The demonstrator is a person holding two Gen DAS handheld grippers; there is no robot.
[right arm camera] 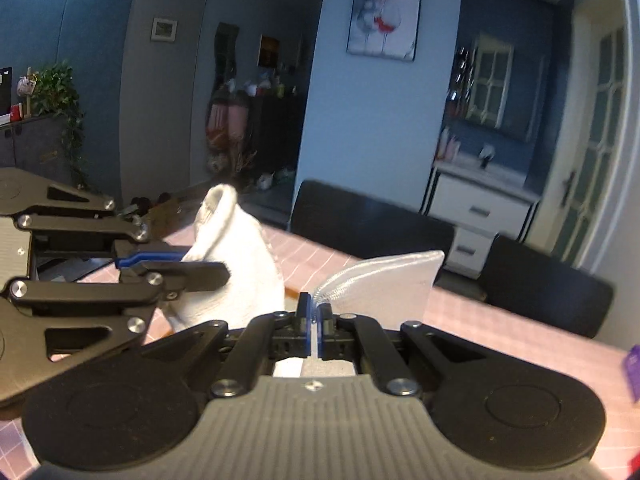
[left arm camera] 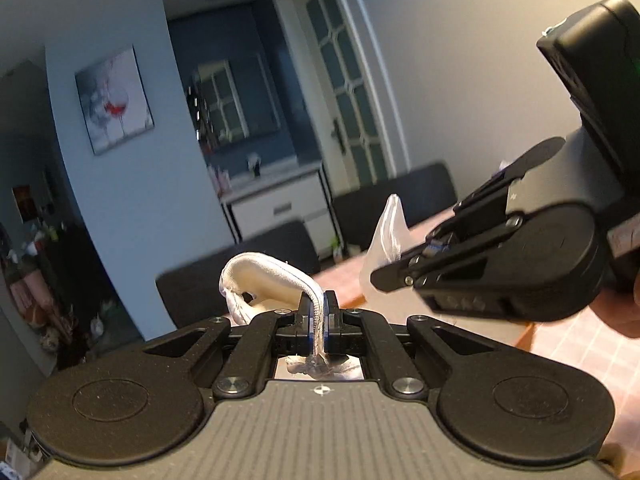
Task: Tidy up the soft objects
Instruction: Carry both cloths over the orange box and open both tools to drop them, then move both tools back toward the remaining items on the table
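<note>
My left gripper [left arm camera: 319, 312] is shut on the edge of a white sock [left arm camera: 264, 276], which arches up and to the left of the fingers. My right gripper [right arm camera: 314, 312] is shut on the ribbed edge of a second white sock [right arm camera: 384, 284] that fans out to the right. In the left wrist view the right gripper [left arm camera: 384, 276] enters from the right with that sock [left arm camera: 386, 236] standing up from its tips. In the right wrist view the left gripper [right arm camera: 200, 266] enters from the left, clamped on its sock [right arm camera: 236, 264]. Both are held above the pink checked table [right arm camera: 500, 336].
Dark chairs [right arm camera: 368, 220] stand along the table's far side, with another [right arm camera: 544, 284] to the right. A purple object [right arm camera: 632, 364] lies at the table's right edge. A white cabinet [right arm camera: 480, 200] and a glass-paned door [left arm camera: 348, 92] are behind.
</note>
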